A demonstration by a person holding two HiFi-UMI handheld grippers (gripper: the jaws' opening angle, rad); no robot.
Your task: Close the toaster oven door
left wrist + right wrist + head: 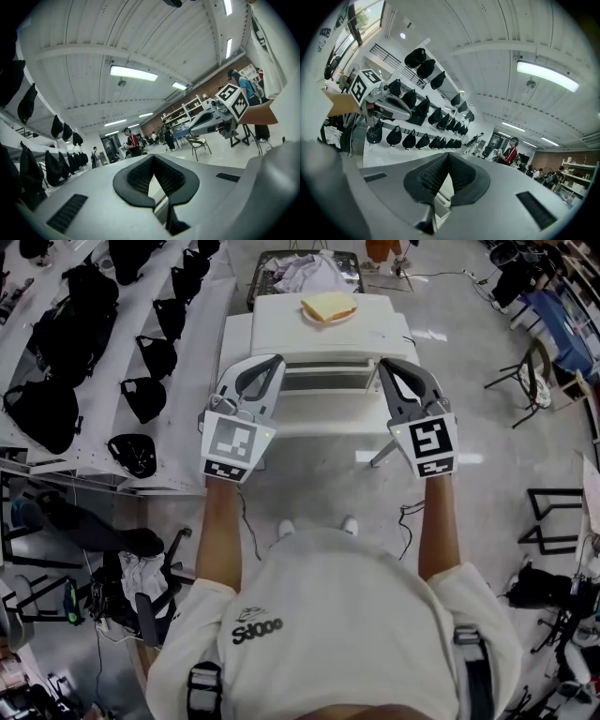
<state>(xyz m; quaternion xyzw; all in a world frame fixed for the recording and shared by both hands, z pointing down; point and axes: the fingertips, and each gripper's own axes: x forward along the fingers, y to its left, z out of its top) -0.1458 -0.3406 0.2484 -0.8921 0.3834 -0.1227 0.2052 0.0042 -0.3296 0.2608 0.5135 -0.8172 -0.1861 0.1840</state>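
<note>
In the head view a white toaster oven [323,334] stands on a white table [323,418], straight ahead of the person. A dark strip [323,381] runs across its front; whether the door is up or down I cannot tell. My left gripper [278,359] is at the oven's front left corner, my right gripper [382,362] at the front right corner. Both are shut with nothing between the pads. The left gripper view shows closed black pads [140,176] and the right gripper [220,112] beyond. The right gripper view shows closed pads [461,173] and the left gripper [379,101].
A sandwich [329,307] lies on top of the oven. White shelves with several black bags [141,352] run along the left. A folding chair [530,381] and black frames [553,521] stand on the floor at right. People [131,143] stand far off in the room.
</note>
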